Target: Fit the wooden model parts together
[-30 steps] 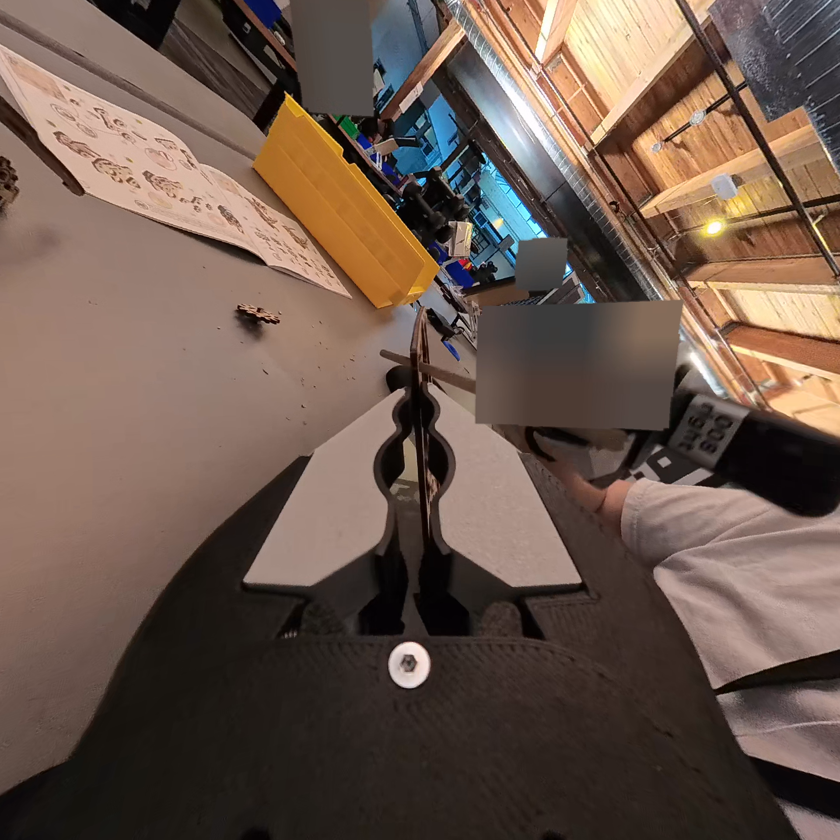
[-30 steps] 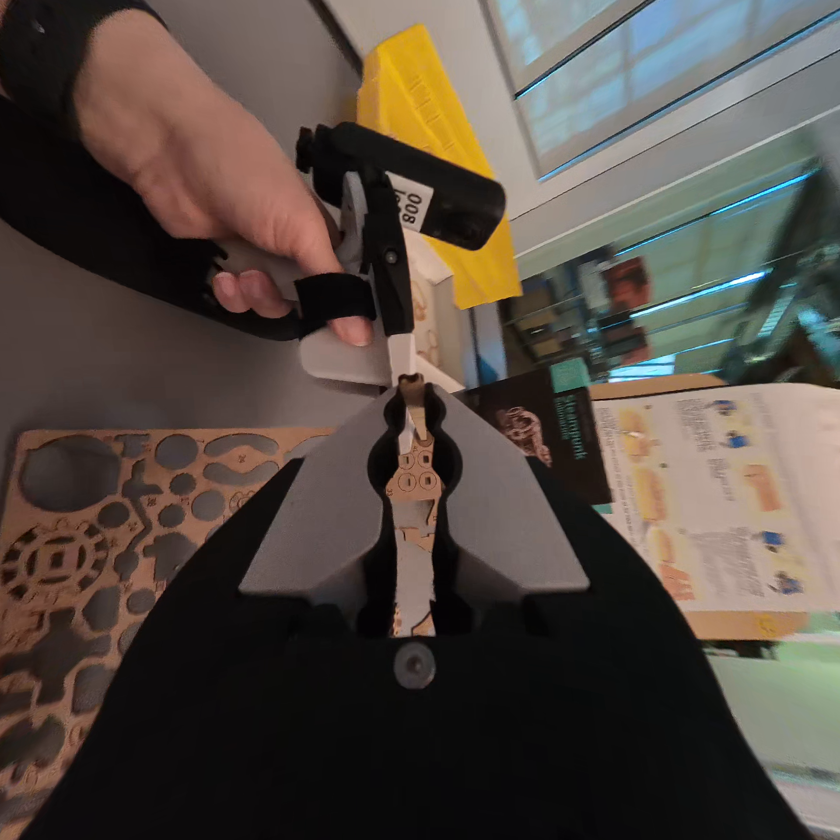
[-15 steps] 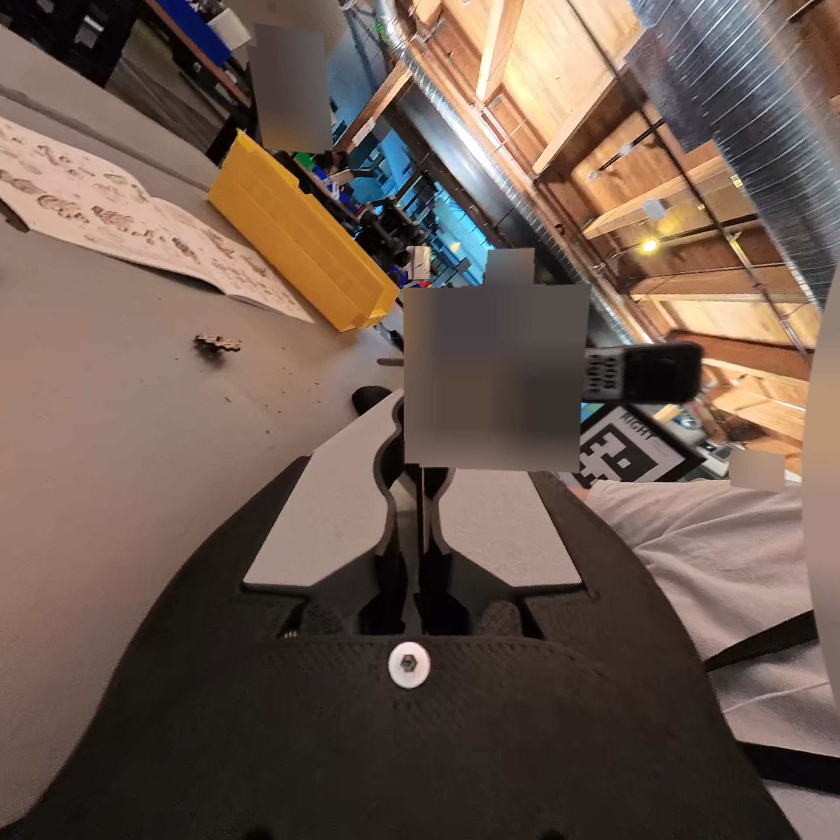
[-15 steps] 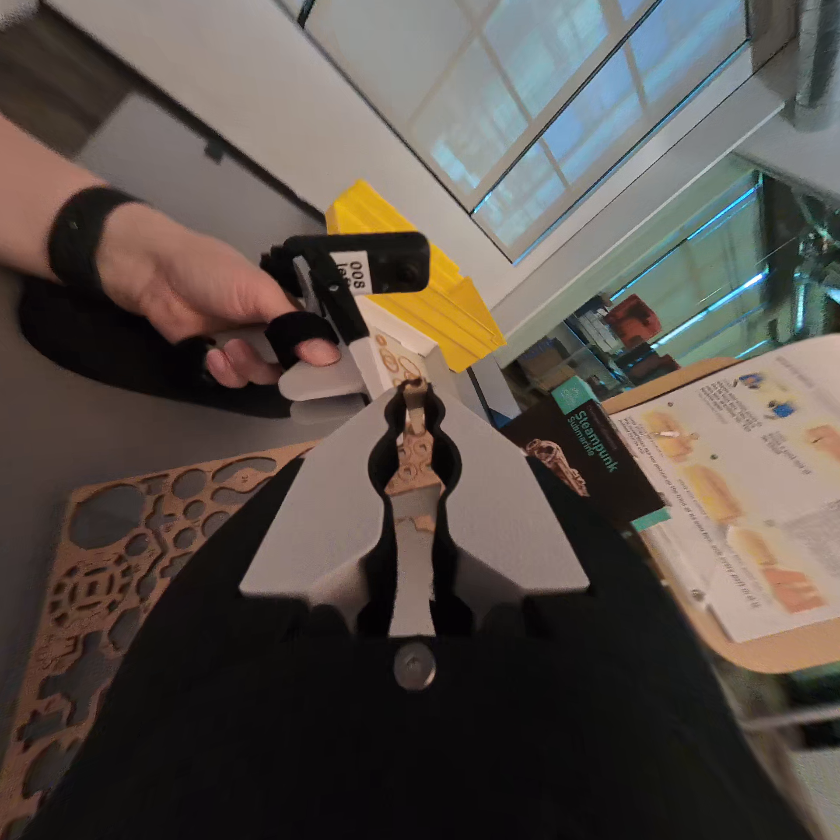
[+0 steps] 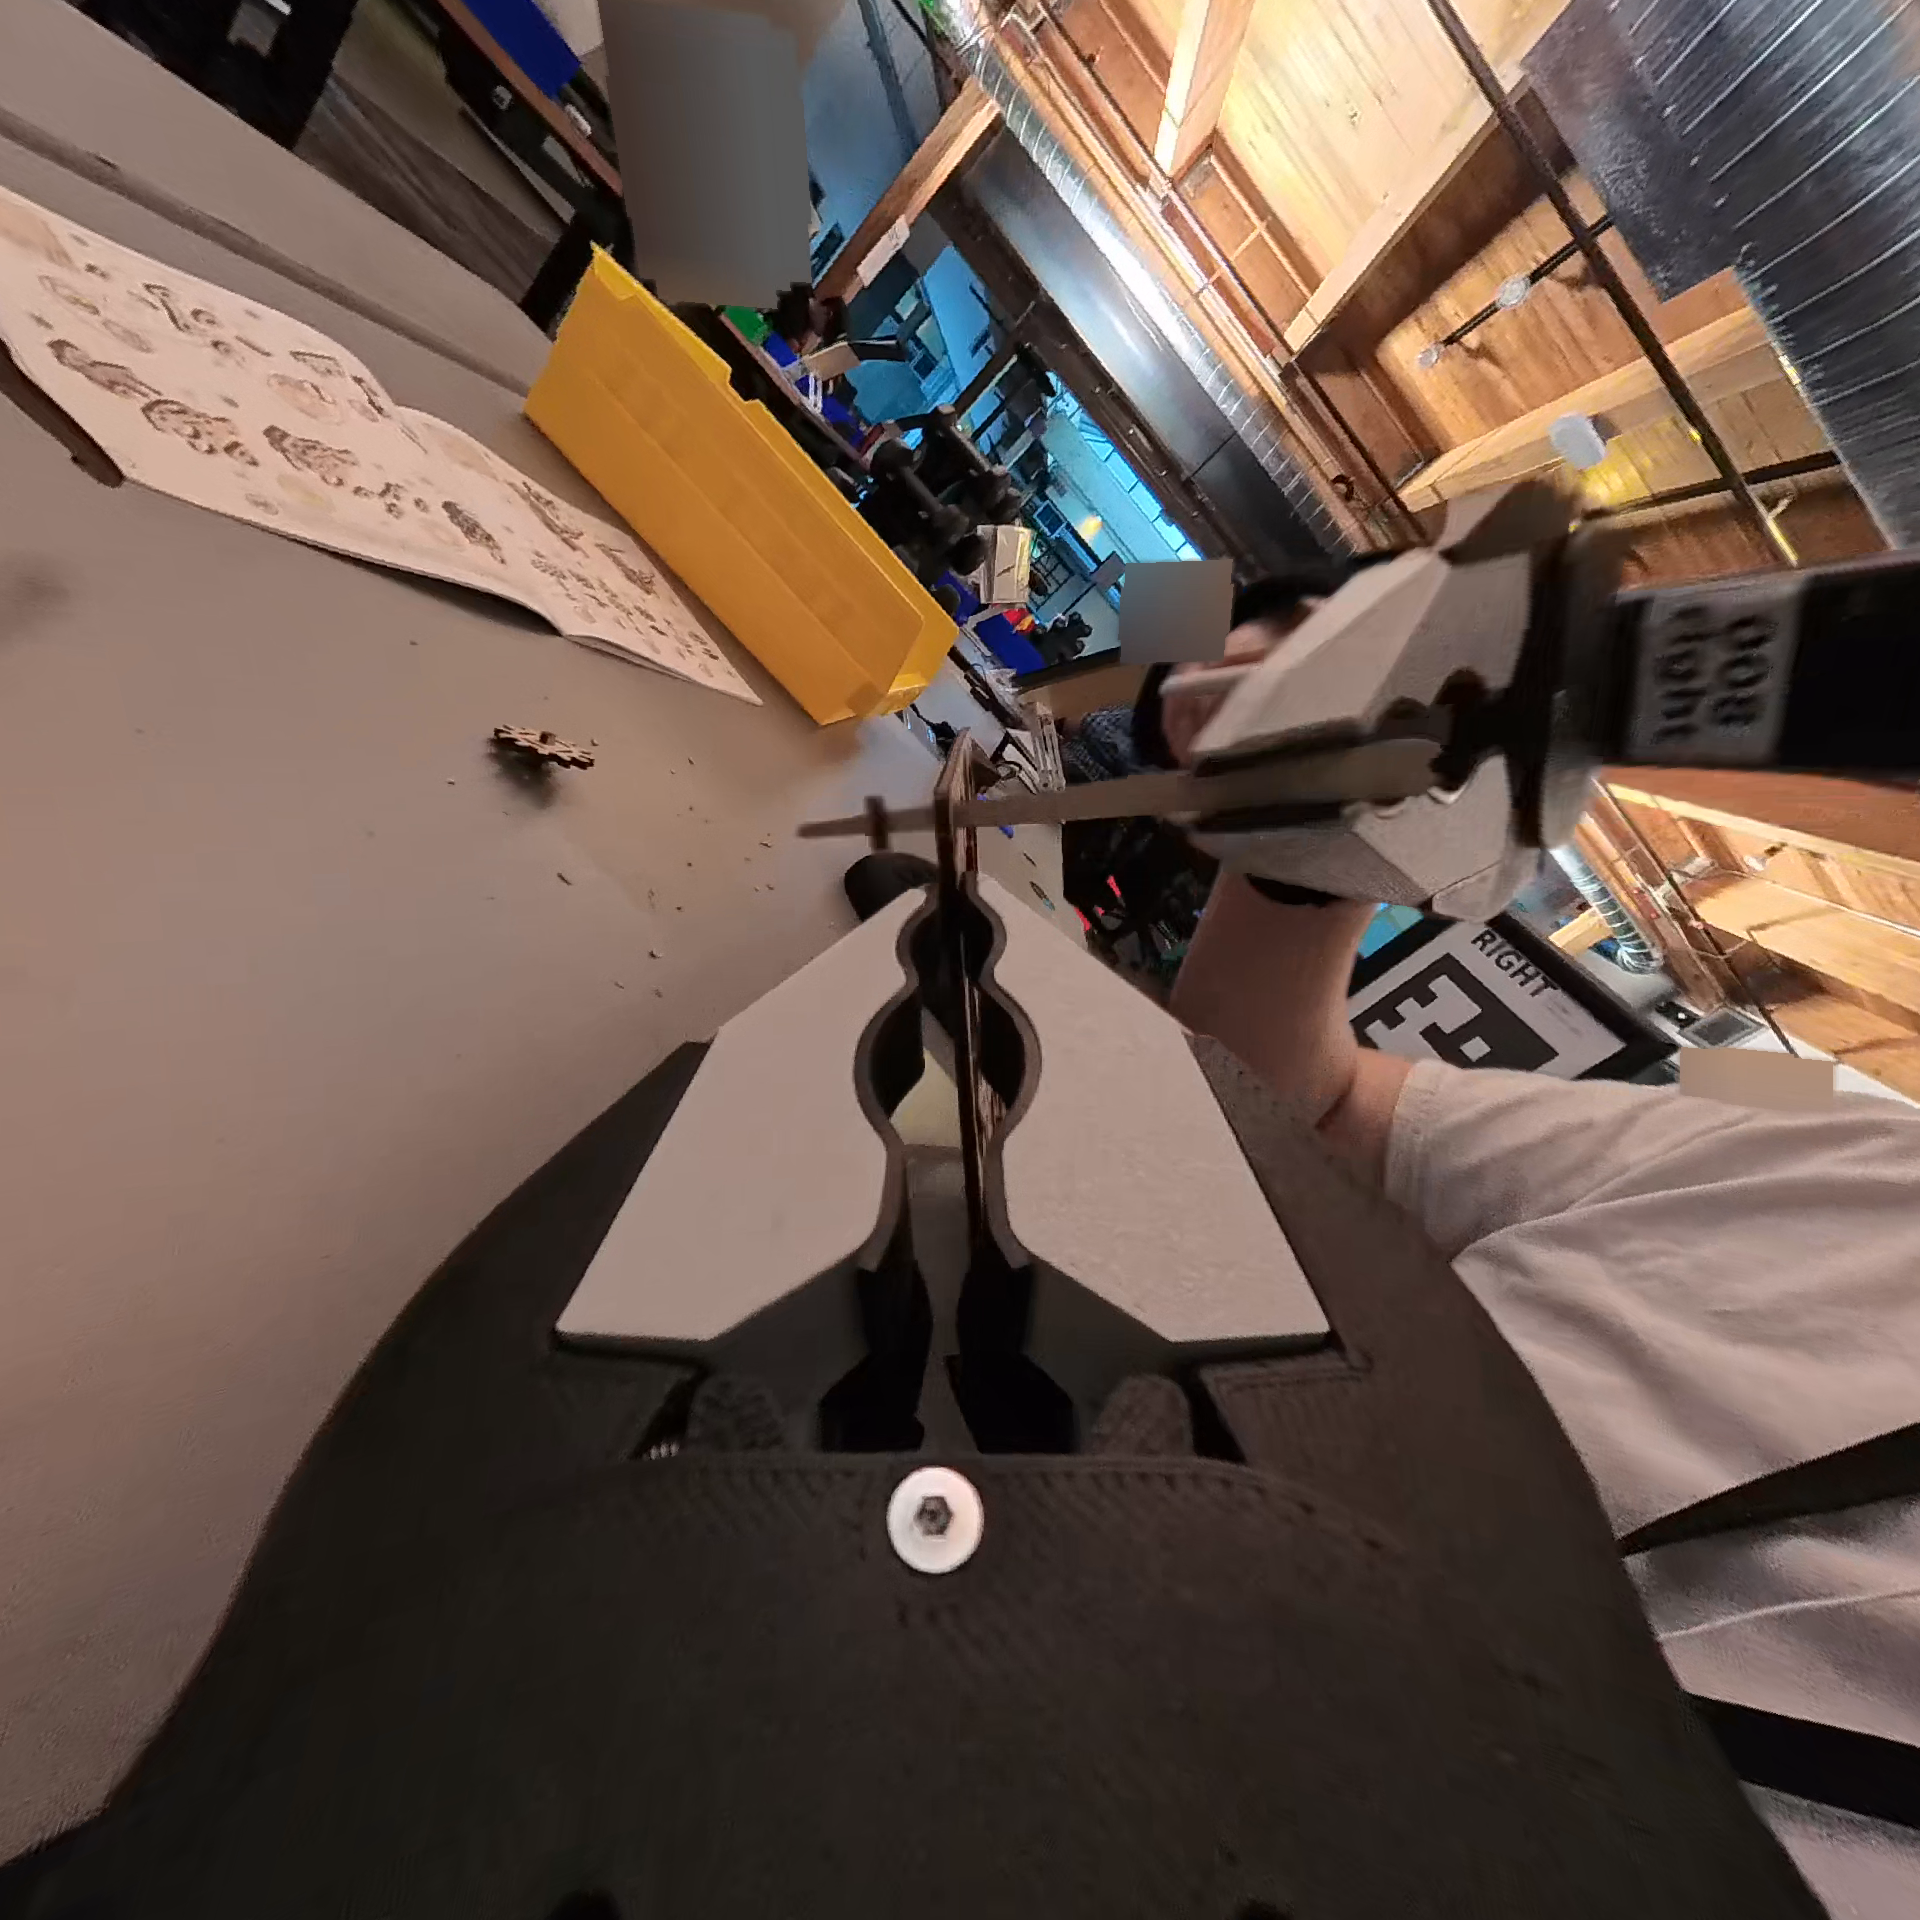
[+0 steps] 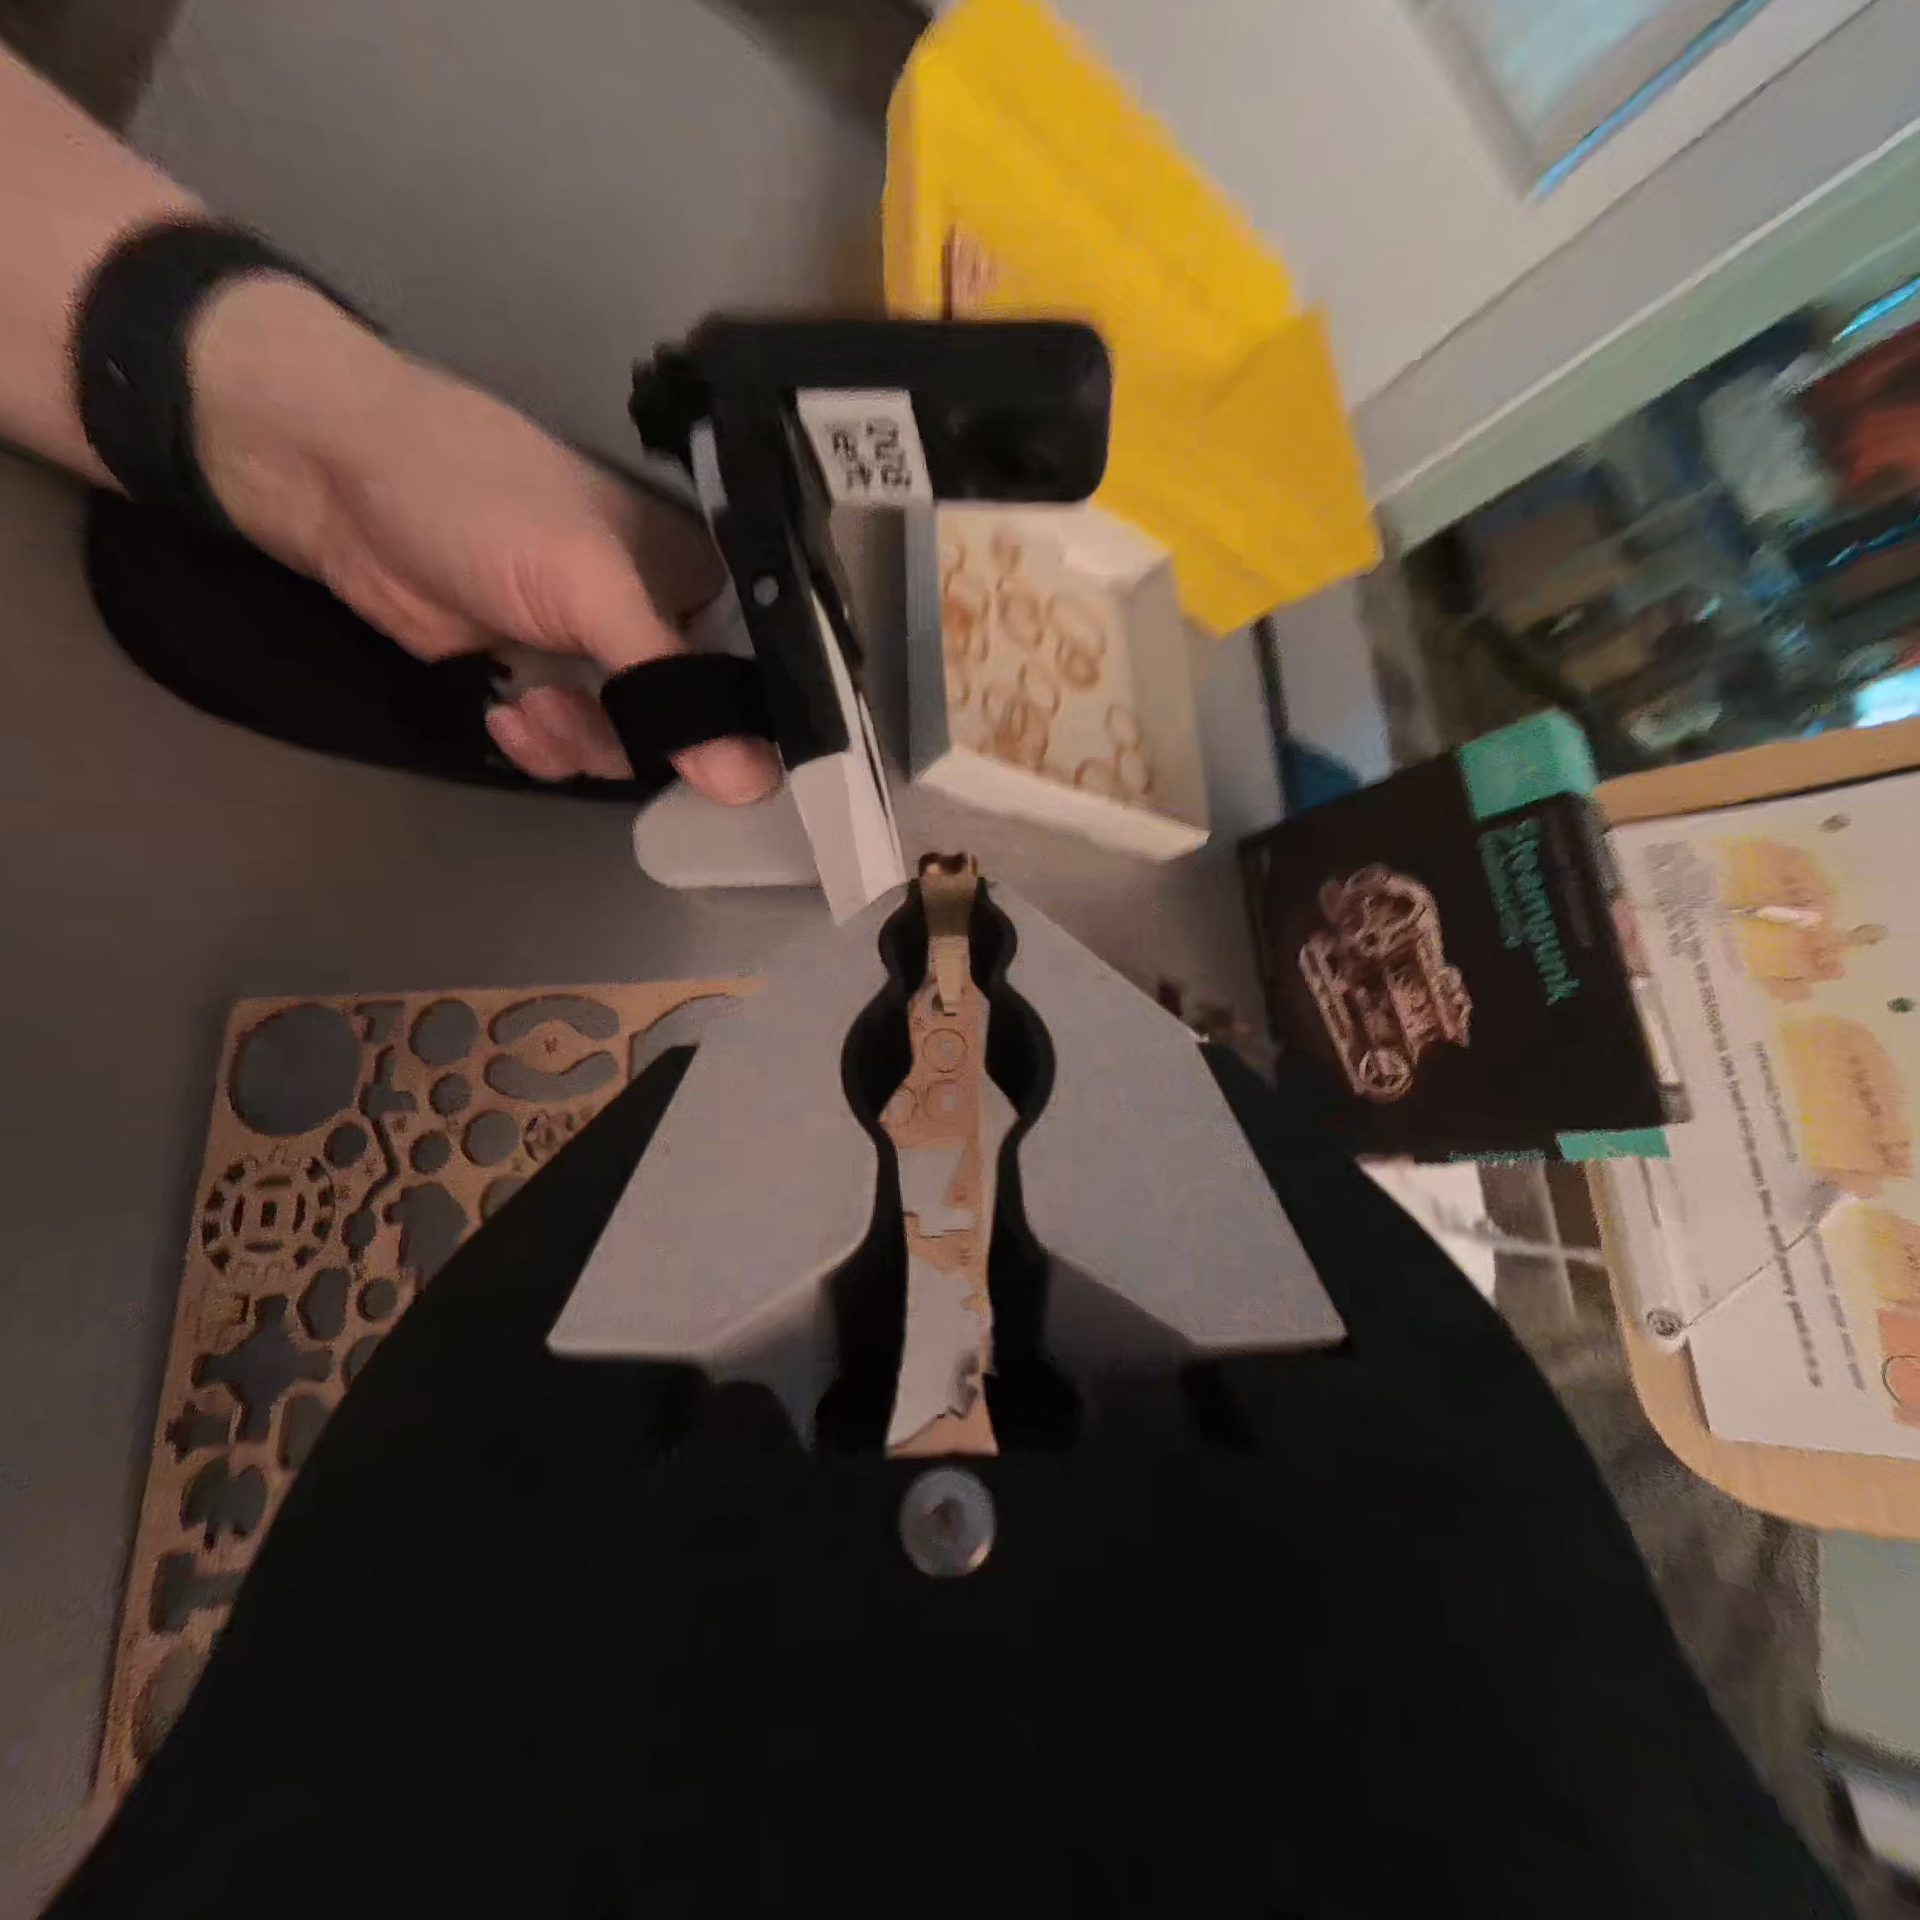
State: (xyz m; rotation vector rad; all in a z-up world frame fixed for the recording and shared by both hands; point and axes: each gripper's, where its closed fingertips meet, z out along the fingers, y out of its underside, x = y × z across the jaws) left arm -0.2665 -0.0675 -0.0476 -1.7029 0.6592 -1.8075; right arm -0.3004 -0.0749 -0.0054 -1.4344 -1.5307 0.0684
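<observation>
My left gripper (image 5: 951, 904) is shut on a thin dark wooden plate (image 5: 971, 1039), seen edge-on and standing past the fingertips. My right gripper (image 5: 1205, 769) comes in from the right, shut on a flat wooden strip (image 5: 1091, 805). The strip's narrow end crosses the plate's top at a right angle and pokes out to the left. In the right wrist view, my right gripper (image 6: 948, 894) is shut on the pale perforated strip (image 6: 940, 1122). Its tip lies just by the left gripper's fingertips (image 6: 852, 873). A hand (image 6: 436, 540) holds that gripper.
A yellow bin (image 5: 727, 488), an open booklet (image 5: 312, 447) and a small wooden gear (image 5: 545, 743) lie on the grey table. The right wrist view shows a cut-out wooden sheet (image 6: 312, 1143), a white box of parts (image 6: 1049, 665), a black box (image 6: 1455, 966) and an instruction board (image 6: 1766, 1091).
Half a second ago both views were tilted up and the parts were apart. Now the right gripper has come back, and its strip crosses the plate in my left gripper.
</observation>
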